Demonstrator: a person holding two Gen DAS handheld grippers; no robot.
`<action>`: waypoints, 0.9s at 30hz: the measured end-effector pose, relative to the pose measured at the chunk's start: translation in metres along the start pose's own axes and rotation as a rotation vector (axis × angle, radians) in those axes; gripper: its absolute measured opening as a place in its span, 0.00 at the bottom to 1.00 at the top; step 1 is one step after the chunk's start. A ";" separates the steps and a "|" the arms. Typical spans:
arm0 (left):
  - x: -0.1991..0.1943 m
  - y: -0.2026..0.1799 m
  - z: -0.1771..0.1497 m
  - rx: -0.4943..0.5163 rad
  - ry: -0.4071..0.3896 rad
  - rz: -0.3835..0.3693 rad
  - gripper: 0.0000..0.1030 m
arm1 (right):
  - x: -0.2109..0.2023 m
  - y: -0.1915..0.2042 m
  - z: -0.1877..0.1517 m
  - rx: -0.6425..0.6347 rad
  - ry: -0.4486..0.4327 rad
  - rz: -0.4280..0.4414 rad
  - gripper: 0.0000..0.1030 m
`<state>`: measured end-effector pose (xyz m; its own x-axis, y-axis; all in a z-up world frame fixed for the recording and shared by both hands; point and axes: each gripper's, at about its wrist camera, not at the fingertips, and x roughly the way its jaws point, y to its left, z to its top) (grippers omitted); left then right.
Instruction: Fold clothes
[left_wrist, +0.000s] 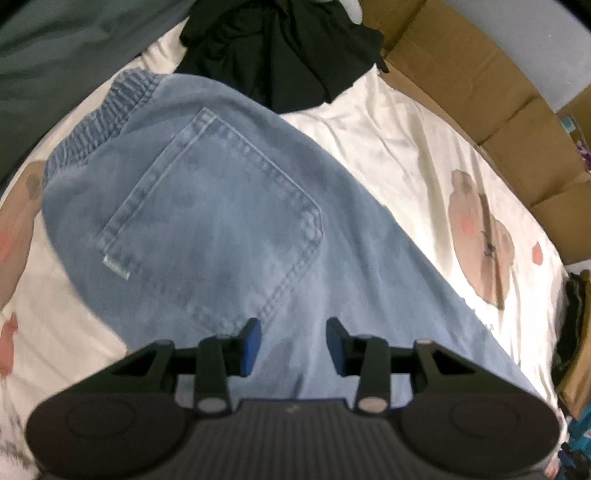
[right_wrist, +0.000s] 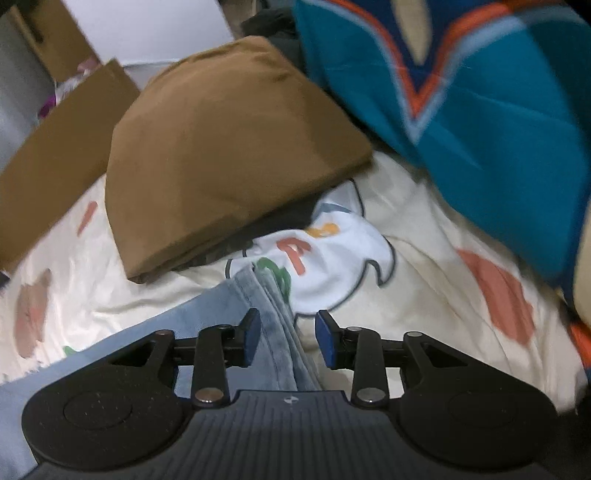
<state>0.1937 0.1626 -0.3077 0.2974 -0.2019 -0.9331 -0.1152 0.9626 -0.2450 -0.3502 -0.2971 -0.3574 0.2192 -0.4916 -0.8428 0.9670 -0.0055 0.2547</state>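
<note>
Jeans (left_wrist: 229, 206) flat on bear-print sheet (left_wrist: 406, 155). Left gripper (left_wrist: 293, 345) above jeans' seat, spread, pinching nothing. Right gripper (right_wrist: 288, 339) spread astride jeans' hem, pads clear.

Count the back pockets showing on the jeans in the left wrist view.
1. A single back pocket shows on the jeans, below the elastic waistband. The jeans seem folded, so another may be hidden underneath.

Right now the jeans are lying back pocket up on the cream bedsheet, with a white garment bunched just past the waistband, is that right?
Not quite: the garment bunched past the waistband is black, not white, as the left wrist view shows. The jeans do lie back pocket up on the cream bedsheet.
</note>
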 end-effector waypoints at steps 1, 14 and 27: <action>0.001 0.001 0.003 -0.003 -0.003 0.006 0.39 | 0.004 0.005 0.001 -0.011 0.004 -0.003 0.39; 0.013 0.013 0.085 -0.002 -0.224 0.192 0.39 | 0.034 0.063 -0.005 -0.214 0.045 -0.040 0.39; 0.055 0.033 0.127 0.002 -0.231 0.260 0.39 | 0.066 0.072 -0.002 -0.242 0.086 -0.086 0.38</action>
<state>0.3264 0.2055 -0.3341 0.4651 0.0959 -0.8801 -0.2136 0.9769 -0.0064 -0.2654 -0.3284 -0.3954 0.1356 -0.4221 -0.8964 0.9831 0.1698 0.0687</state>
